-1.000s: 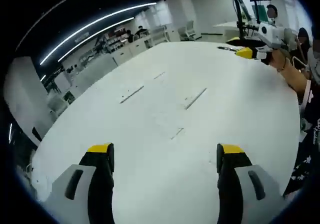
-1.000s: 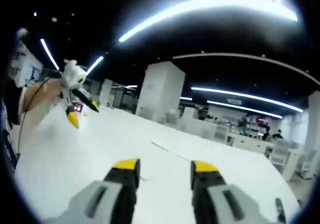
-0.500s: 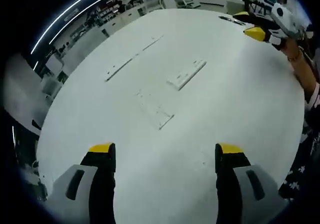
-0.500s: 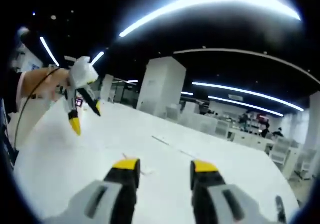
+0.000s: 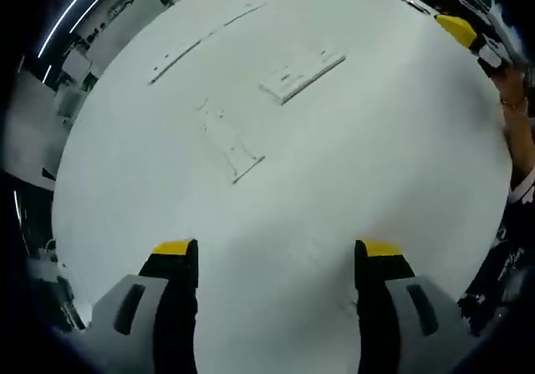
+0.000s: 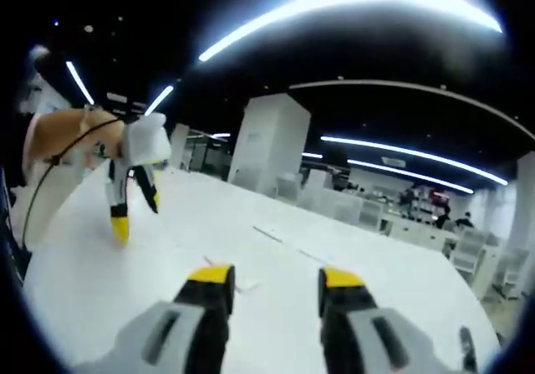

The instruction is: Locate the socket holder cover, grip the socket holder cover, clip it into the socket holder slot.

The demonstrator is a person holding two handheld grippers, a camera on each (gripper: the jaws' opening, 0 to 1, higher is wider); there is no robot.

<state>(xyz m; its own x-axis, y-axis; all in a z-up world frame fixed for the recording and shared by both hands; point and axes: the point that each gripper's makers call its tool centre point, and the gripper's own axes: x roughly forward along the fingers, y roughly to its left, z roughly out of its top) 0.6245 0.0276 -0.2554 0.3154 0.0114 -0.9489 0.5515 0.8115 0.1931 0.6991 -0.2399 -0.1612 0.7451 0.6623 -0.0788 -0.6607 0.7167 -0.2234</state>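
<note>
Socket holder cover [image 5: 301,76] nearer — left hand-held gripper [image 5: 276,253] tilted down.

Left claw [image 5: 272,253] tips further down toward the bench [image 5: 376,156] than a second ago; in the right gripper view it [image 6: 134,215] now points steeply downward, jaws apart as before. In its own view the socket holder [image 5: 301,75] and flat cover [image 5: 230,140] appear closer. Right claw [image 6: 272,282] shows no such tilt.

A smooth, matt white table [image 5: 401,148] is seen, on which pale, matt plastic-looking flat pieces [image 5: 301,75] are laid, while the left gripper [image 5: 276,261] is finished in matt grey and black plastic with yellow tips.
</note>
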